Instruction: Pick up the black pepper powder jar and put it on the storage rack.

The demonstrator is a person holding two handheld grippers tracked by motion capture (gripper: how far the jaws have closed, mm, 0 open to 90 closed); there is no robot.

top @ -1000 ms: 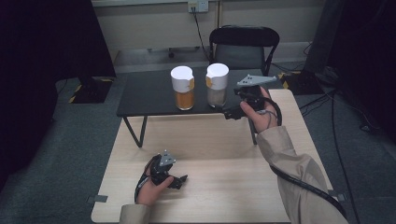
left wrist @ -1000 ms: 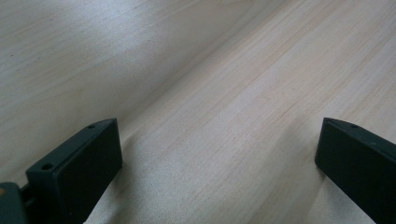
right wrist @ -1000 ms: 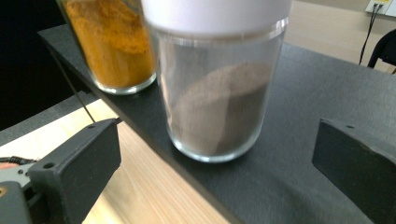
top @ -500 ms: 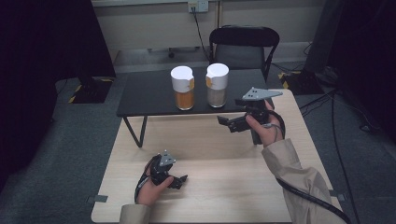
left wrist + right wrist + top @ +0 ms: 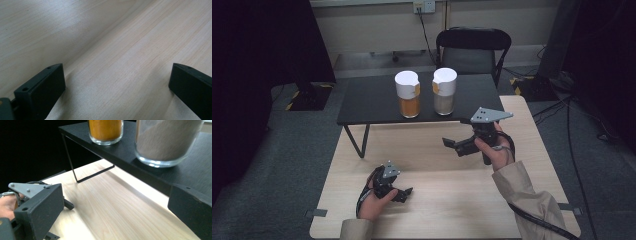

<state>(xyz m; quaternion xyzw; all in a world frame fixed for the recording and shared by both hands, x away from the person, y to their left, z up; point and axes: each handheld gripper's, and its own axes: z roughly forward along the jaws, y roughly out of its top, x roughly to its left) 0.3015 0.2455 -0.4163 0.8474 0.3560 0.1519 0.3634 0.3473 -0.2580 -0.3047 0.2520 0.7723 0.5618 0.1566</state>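
Black tongs both empty. R tongs (image 5: 455,145) held up off the wood surface (image 5: 437,210), jaws wide, nothing between them, aimed toward 11 o'clock at the jars. L tongs (image 5: 404,192) low at 7 o'clock on the surface, jaws also wide; L gripper view gives bare wood (image 5: 120,50) between them, no contact w/ anything.

Task things: grey jar (image 5: 444,92) and orange jar (image 5: 407,94) stand upright, side by side, apart, on the black shelf (image 5: 372,107) at 12 o'clock. Both w/ white lids. R gripper view: grey jar (image 5: 167,142) nearest, at 1 o'clock of the jaws, orange jar (image 5: 106,131) further at 12; shelf edge (image 5: 140,170) sits between tongs and glass.

Step, my read: R hand repositioning before a reach to the grey jar. To do well: raise tongs above the shelf edge first, square the jaws level w/ the glass body below the lid, come in straight so the near jaw doesn't knock the orange jar, close slow since glass is slick. Keep L parked.

Vs 0.5 s ago: R tongs have pulled back toward 6 o'clock and lower, away from the shelf. 1.0 s ago they were up beside the grey jar. L tongs and both jars unchanged.
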